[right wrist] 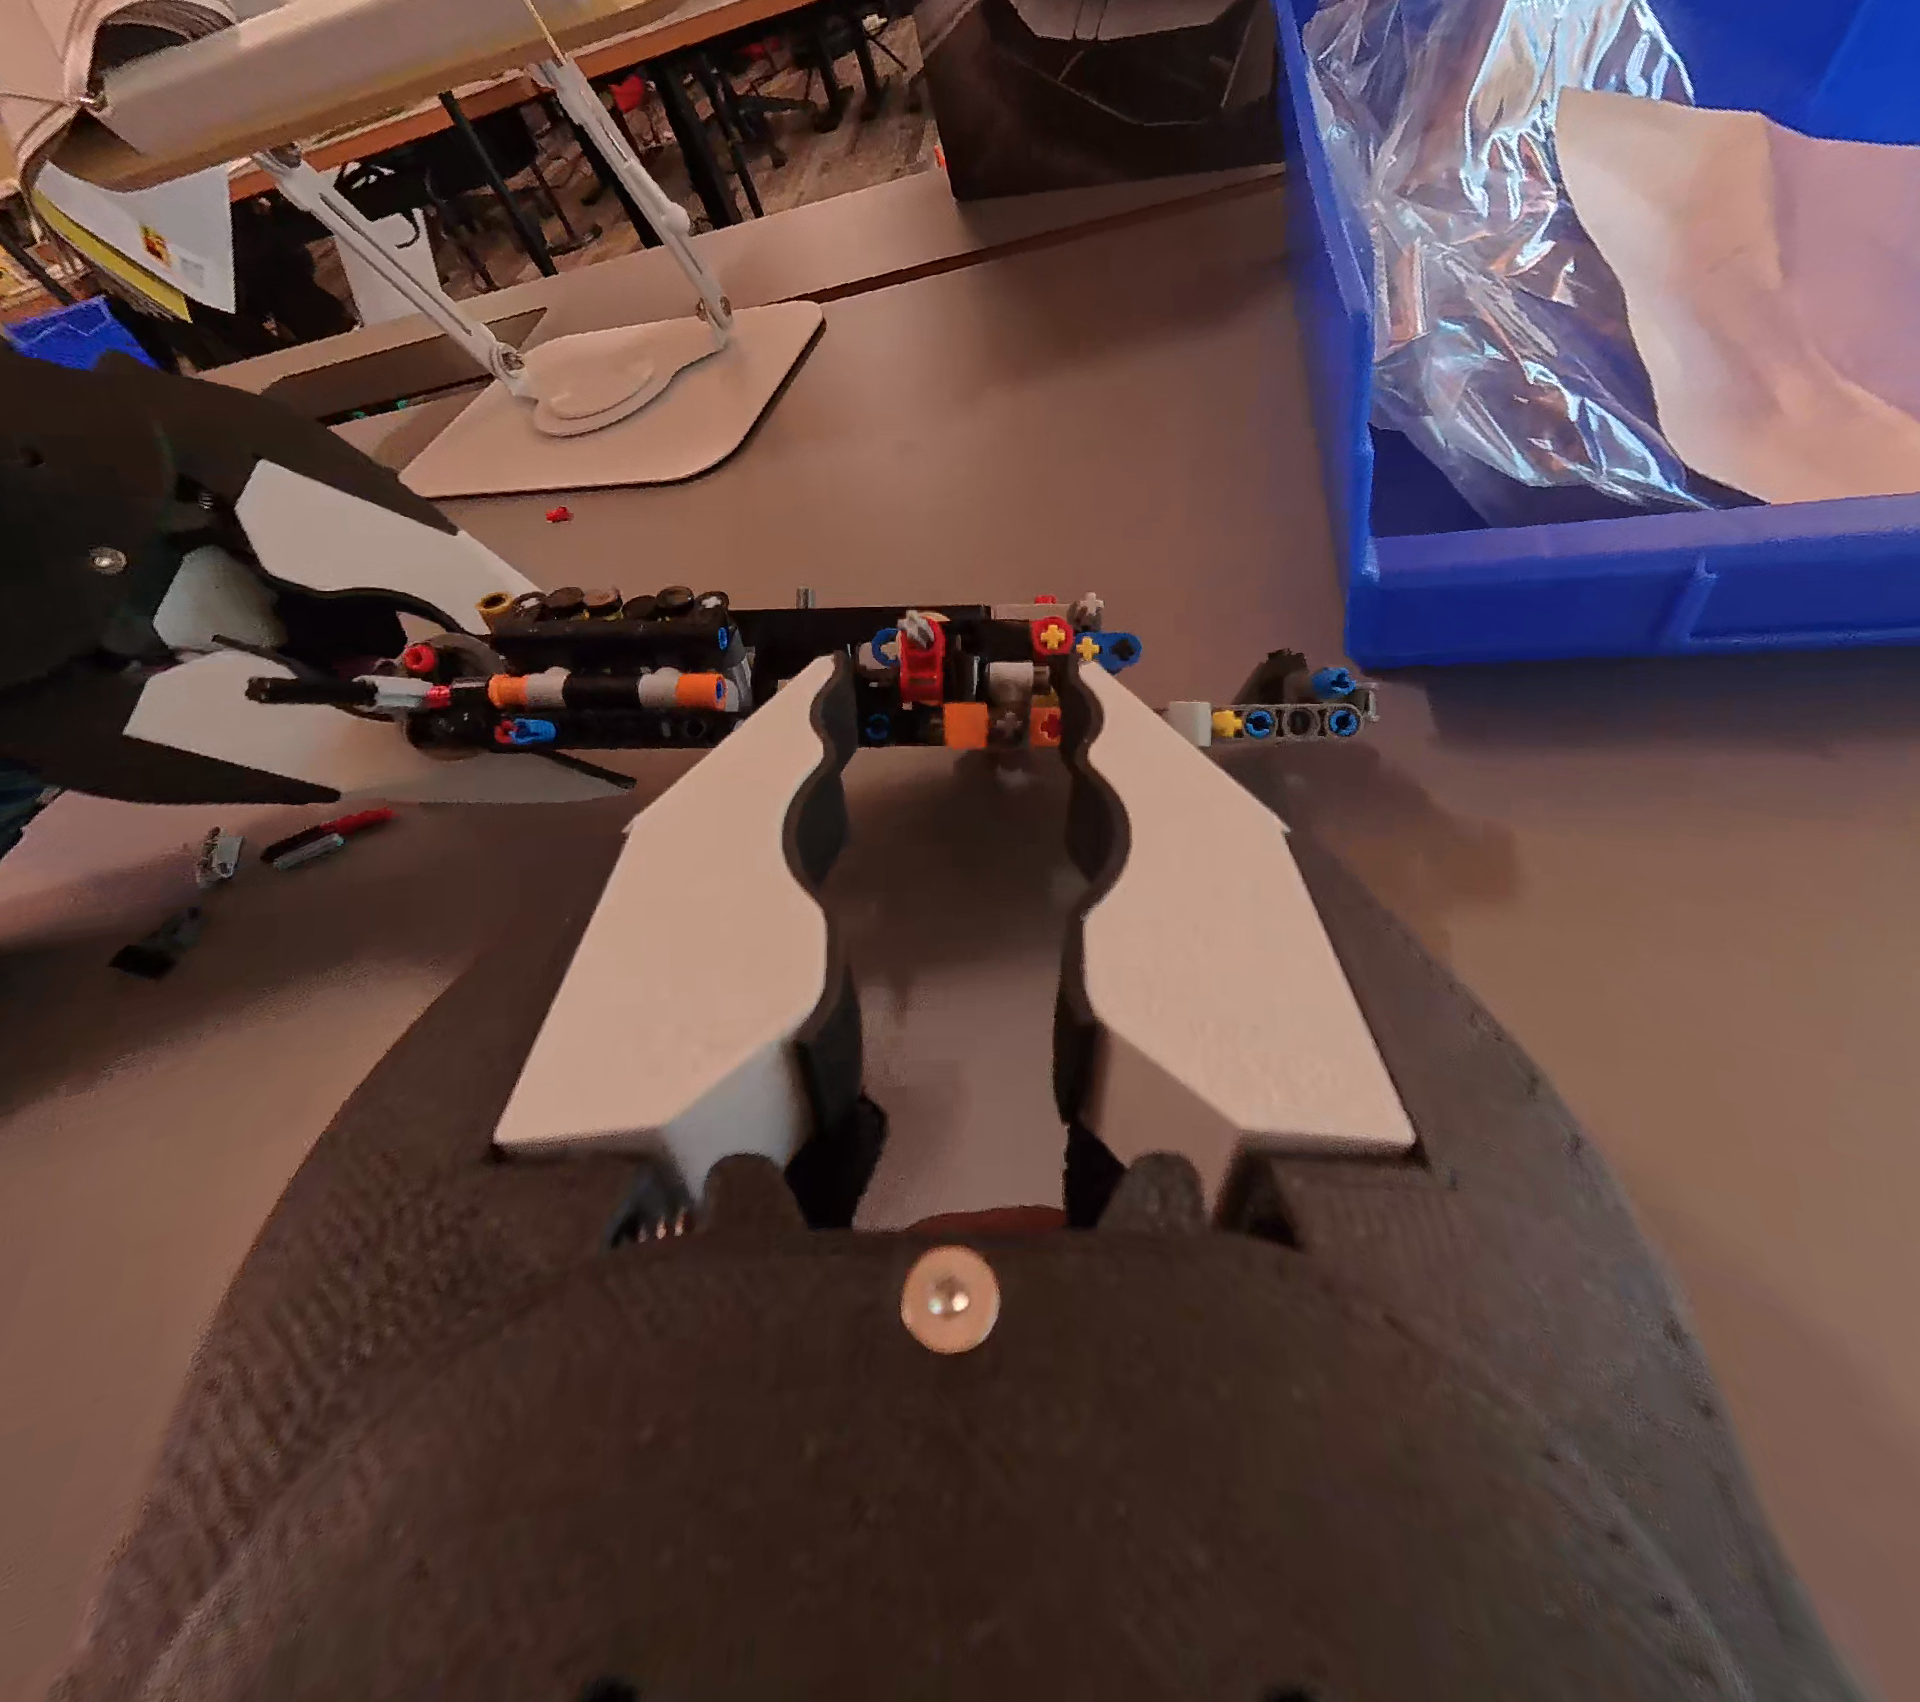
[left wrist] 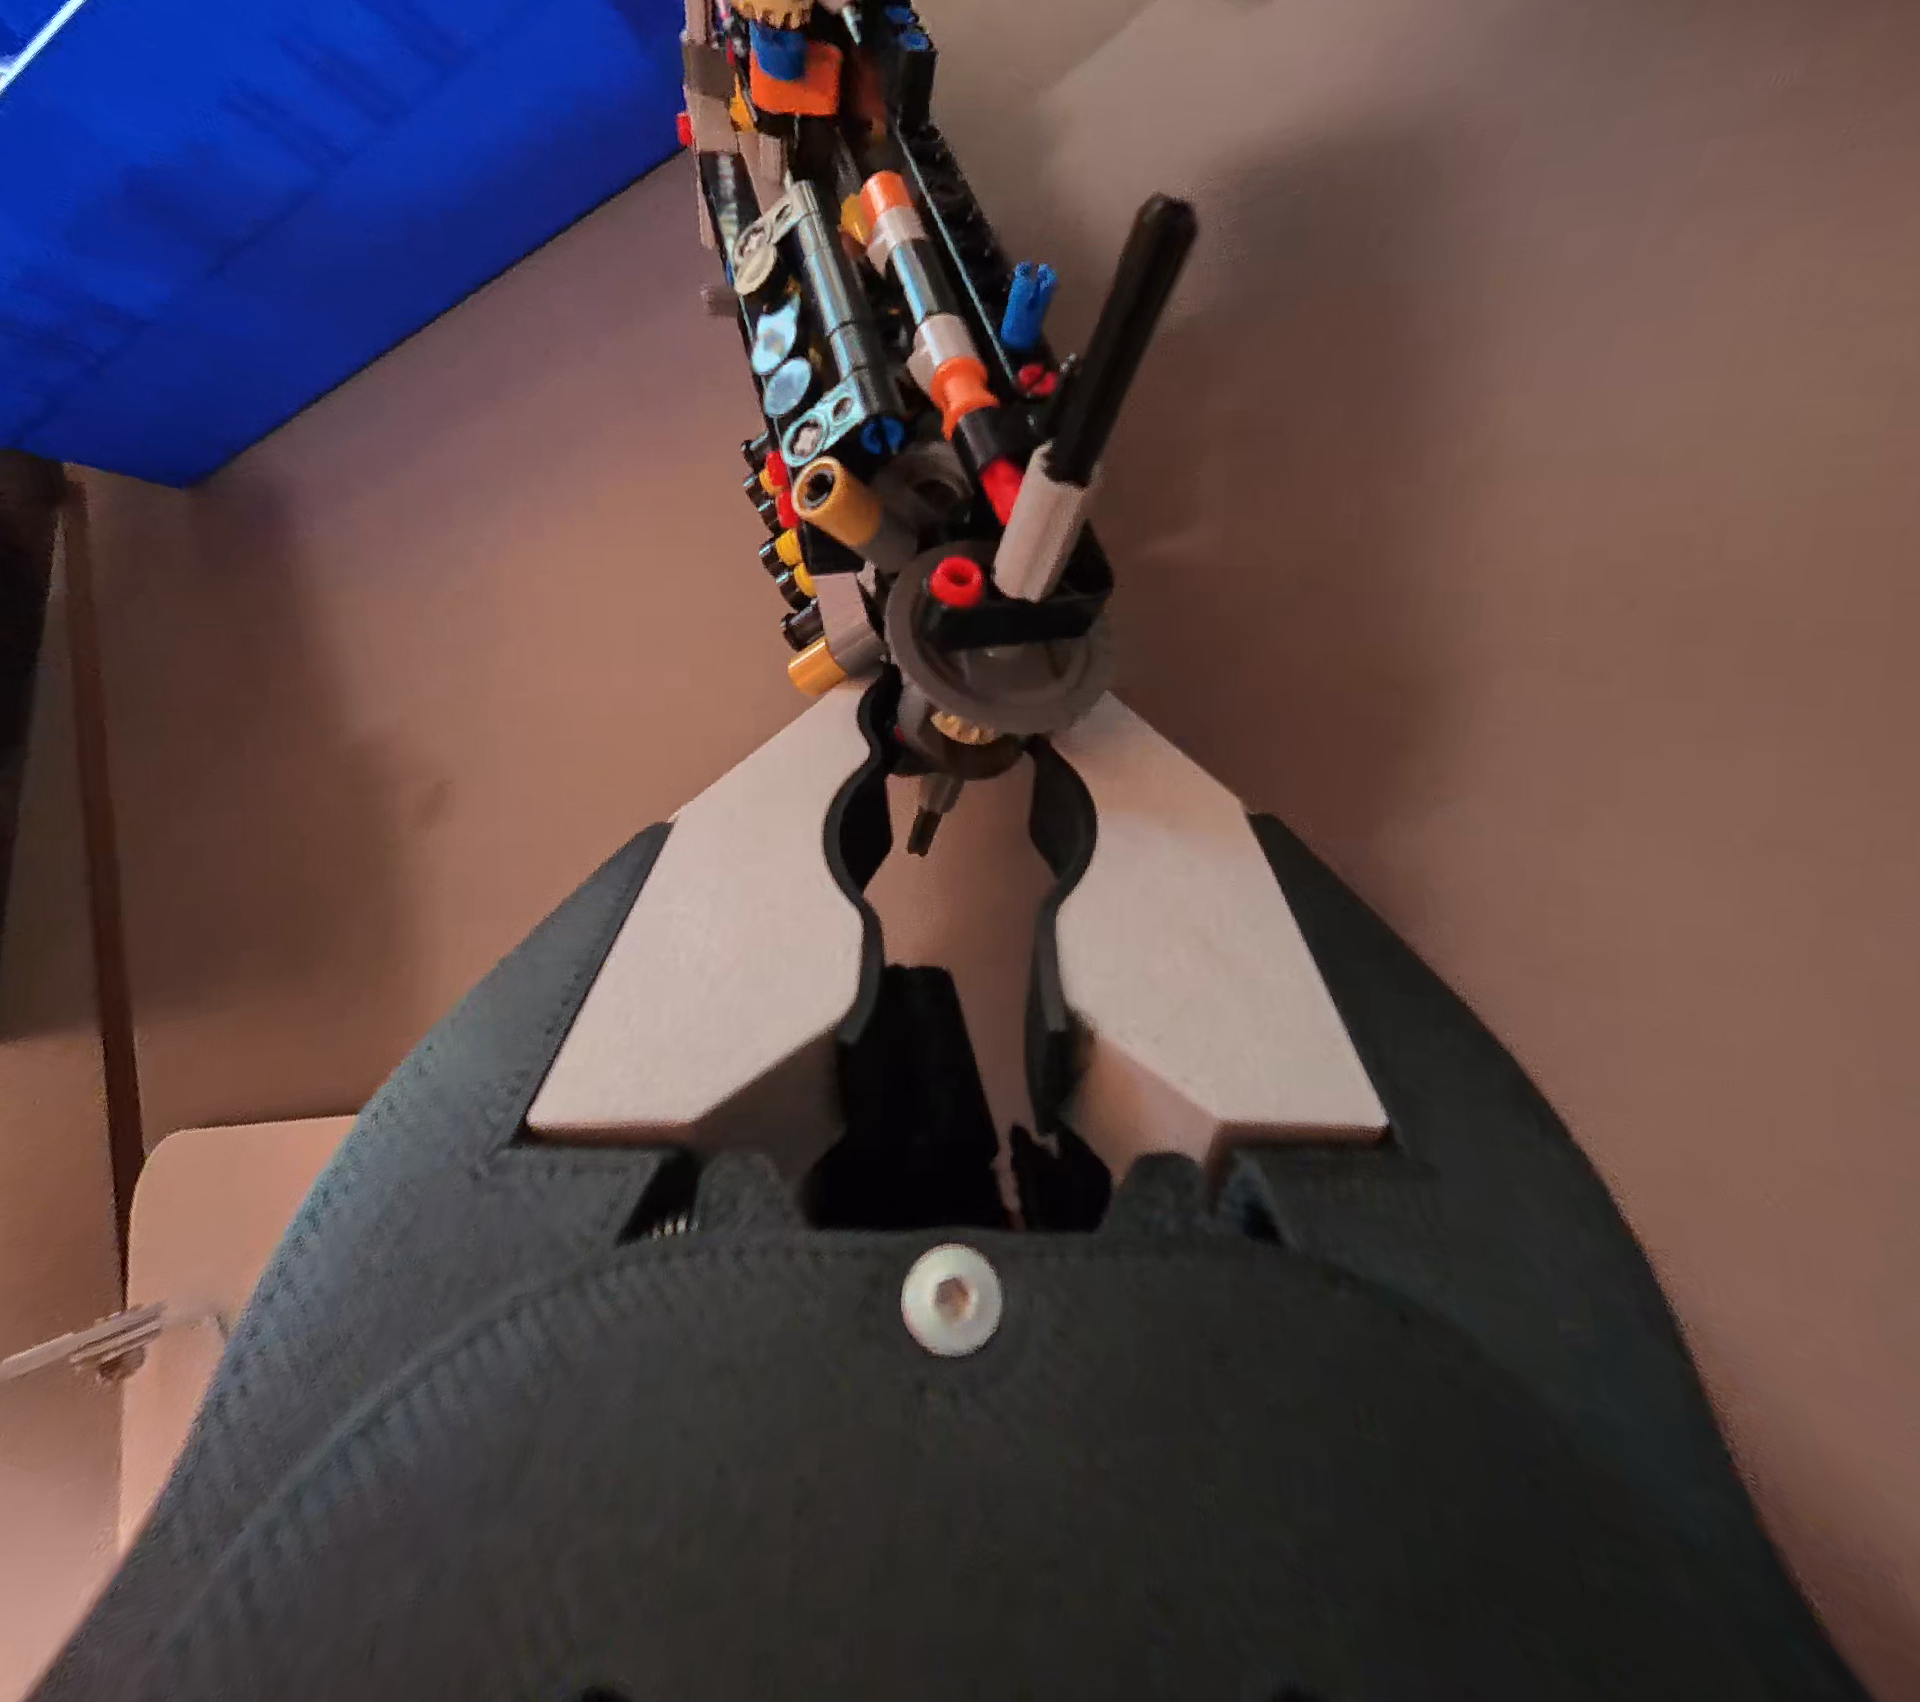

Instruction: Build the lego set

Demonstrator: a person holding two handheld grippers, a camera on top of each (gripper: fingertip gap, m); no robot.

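My left camera looks close along the lego build (left wrist: 894, 364) lengthwise; my right faces it broadside (right wrist: 935, 676), perhaps slightly farther.

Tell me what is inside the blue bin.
The blue bin holds crumpled clear plastic bags and a pale paper sheet lying over them. Whatever sits beneath the bags and paper, on the bin's floor, is covered and cannot be seen.
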